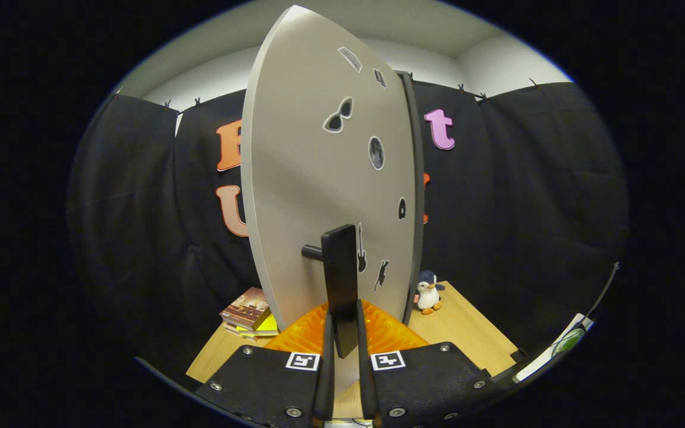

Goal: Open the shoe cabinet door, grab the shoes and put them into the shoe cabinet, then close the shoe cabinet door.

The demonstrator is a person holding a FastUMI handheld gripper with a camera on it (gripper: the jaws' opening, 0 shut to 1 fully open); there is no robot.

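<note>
The shoe cabinet door (313, 196), a pale grey panel with several small stickers, stands edge-on straight ahead of me, swung out from the dark cabinet body (417, 196) behind its right edge. A flat black handle (341, 279) juts from the door on a short peg. My gripper (343, 333) is shut on this handle, both fingers pressed against its lower end. No shoes are in sight.
A stack of books (248, 312) lies on the wooden table (467, 333) left of the door. A small toy penguin (429, 292) stands to the door's right. A white object with a green part (565, 342) sits at the table's right edge.
</note>
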